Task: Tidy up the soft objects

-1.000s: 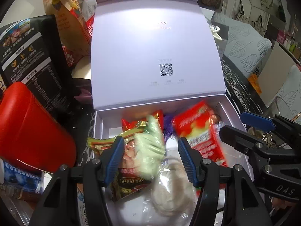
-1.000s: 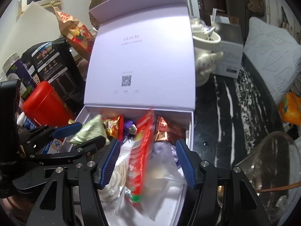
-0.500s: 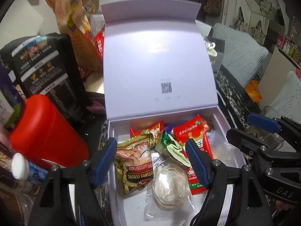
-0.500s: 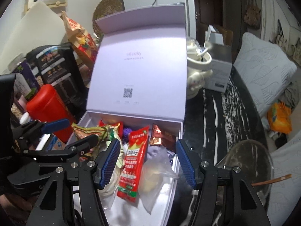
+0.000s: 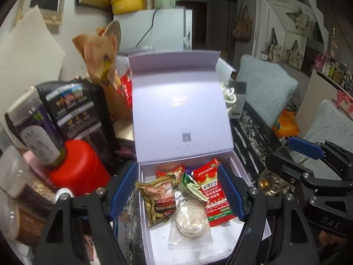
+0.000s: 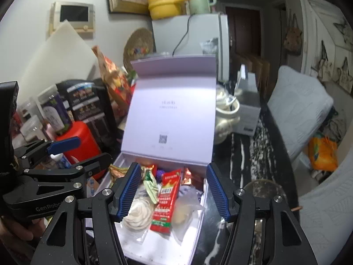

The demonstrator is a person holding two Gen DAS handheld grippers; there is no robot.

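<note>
Both grippers hang above the box point(image 5: 231, 163), and neither one carries anything. The left gripper point(image 5: 176, 192) has its jaws apart with nothing pressed between the pads; the right gripper point(image 6: 173, 191) stands the same, open and empty.

Everything soft sits below and ahead of the fingers, inside the box under its raised lid point(image 5: 181, 110). By the look of it the packing is mostly done; closing the lid seems to be what's left.

Counting from the left wrist view:
- one brown cereal packet point(image 5: 160, 198), below the left finger side
- one long red packet point(image 5: 215, 194), toward the right finger
- one clear bag with a pale bun point(image 5: 190, 216), nearest the gripper
- one green-and-white sachet point(image 5: 190, 185)
- one small red packet point(image 5: 169, 171) at the far wall

A second clear bag point(image 6: 185, 209) shows from the right wrist view.
</note>
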